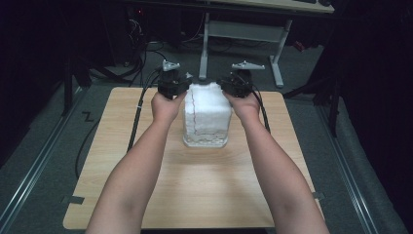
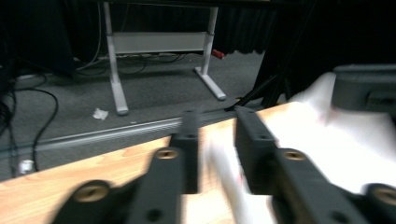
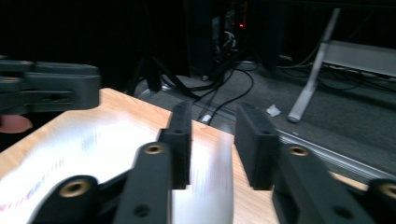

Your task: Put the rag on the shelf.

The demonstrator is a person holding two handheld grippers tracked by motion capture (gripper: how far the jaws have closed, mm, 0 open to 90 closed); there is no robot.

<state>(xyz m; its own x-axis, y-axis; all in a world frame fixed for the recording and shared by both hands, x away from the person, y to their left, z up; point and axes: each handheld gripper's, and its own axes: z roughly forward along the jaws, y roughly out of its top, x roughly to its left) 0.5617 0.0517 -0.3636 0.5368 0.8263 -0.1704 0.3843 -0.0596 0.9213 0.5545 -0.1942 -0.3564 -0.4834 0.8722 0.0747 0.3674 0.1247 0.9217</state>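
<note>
Your white towel [image 1: 208,109] with a red stripe sits stuffed in a clear container [image 1: 205,141] mid-table [image 1: 122,146], bulging over the rim, prob. being packed down. Both grippers flank its top far corners. L gripper [image 2: 217,140] and R gripper [image 3: 212,144]: jaws partly open, cloth edge between them, not clamped.

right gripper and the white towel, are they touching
Cannot tell. In the right gripper view the right gripper has open jaws with the blurred edge of the white towel between them, but no pad plainly presses it.
</note>
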